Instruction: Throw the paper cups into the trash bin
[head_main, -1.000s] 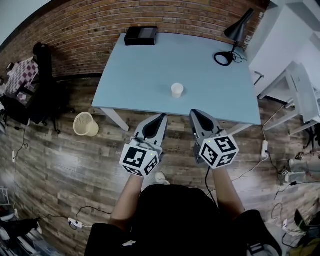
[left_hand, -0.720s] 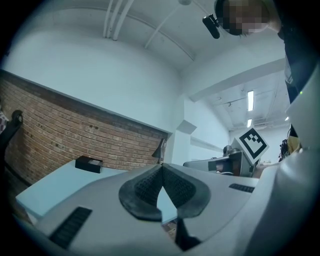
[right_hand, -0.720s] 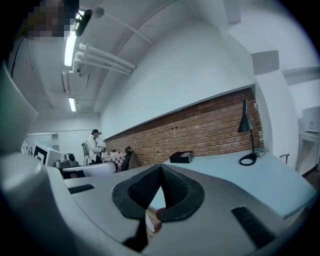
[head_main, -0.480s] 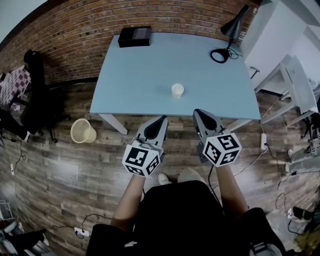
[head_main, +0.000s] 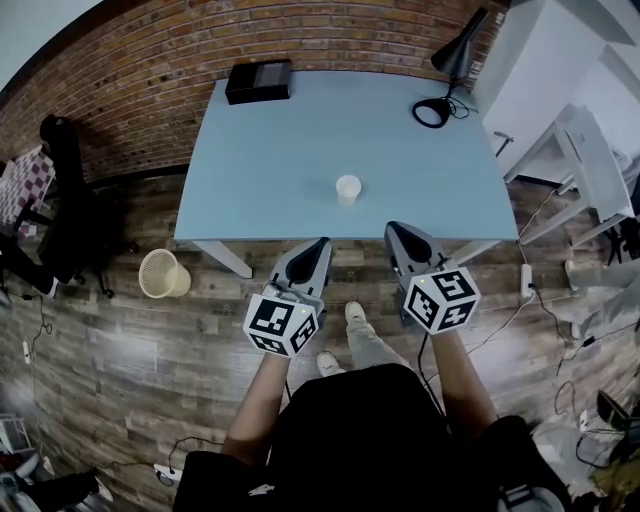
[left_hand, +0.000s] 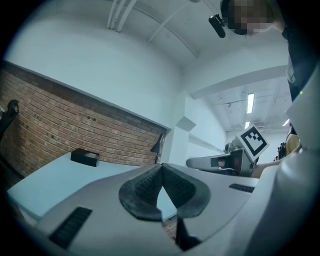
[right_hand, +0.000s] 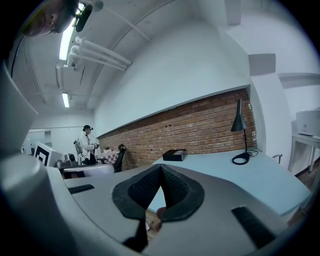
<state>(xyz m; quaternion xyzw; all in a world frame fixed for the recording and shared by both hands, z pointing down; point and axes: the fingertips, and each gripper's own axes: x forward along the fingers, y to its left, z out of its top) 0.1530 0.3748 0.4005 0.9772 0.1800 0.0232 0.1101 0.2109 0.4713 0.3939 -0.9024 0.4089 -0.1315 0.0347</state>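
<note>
One white paper cup (head_main: 348, 188) stands upright near the middle of the light-blue table (head_main: 270, 160), a little back from its front edge. A pale wicker trash bin (head_main: 163, 274) sits on the wooden floor beside the table's left front leg. My left gripper (head_main: 320, 243) (left_hand: 161, 166) and right gripper (head_main: 393, 228) (right_hand: 161, 166) hover side by side over the floor just short of the table's front edge. Both point at the table with jaws shut and nothing between them. The cup lies ahead, between the two tips and apart from both.
A black box (head_main: 258, 82) lies at the table's far left corner and a black desk lamp (head_main: 440, 100) at its far right. A brick wall (head_main: 150, 60) runs behind. White furniture (head_main: 590, 170) stands to the right, a dark chair (head_main: 60, 200) to the left. A person (right_hand: 87, 145) stands far off.
The table, cup and bin have slid nearer and lower in the head view as I step toward the table. A shoe now shows on the floor ahead. Both grippers stay shut.
</note>
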